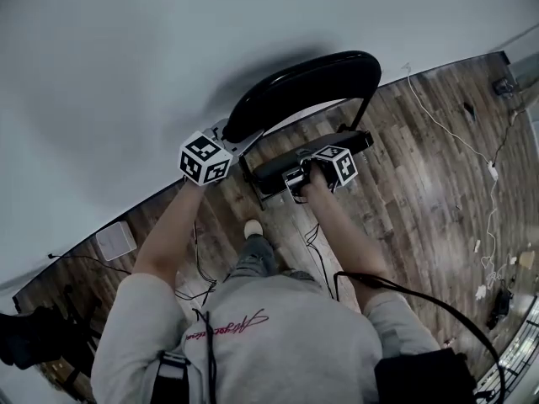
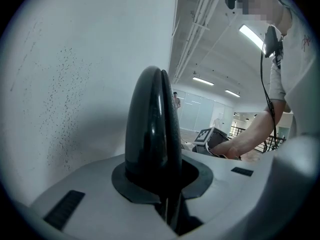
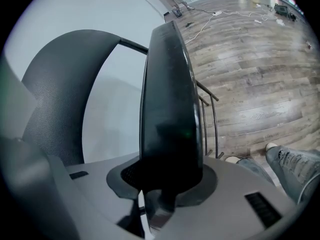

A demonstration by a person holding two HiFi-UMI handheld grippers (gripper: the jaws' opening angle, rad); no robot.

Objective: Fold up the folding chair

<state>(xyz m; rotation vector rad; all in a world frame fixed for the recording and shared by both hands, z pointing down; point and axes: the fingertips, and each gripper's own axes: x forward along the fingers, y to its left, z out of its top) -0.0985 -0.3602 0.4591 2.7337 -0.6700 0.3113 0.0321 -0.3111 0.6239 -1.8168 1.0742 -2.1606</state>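
A black folding chair stands on the wood floor against the white wall. Its curved backrest (image 1: 303, 84) is uppermost in the head view, with the seat (image 1: 278, 168) just below it, tipped up. My left gripper (image 1: 229, 135) is shut on the backrest's left end. In the left gripper view the backrest's edge (image 2: 152, 129) rises from between the jaws. My right gripper (image 1: 296, 178) is shut on the seat's front edge. The right gripper view shows the seat (image 3: 167, 99) edge-on between the jaws, the backrest (image 3: 60, 89) to its left and the thin metal frame rods (image 3: 214, 119) to its right.
The white wall (image 1: 126, 66) is right behind the chair. On the floor a white cable with a plug strip (image 1: 492, 172) trails at the right, a white box (image 1: 115, 241) lies at the left, and dark cables (image 1: 198, 268) run near the person's shoe (image 1: 253, 227).
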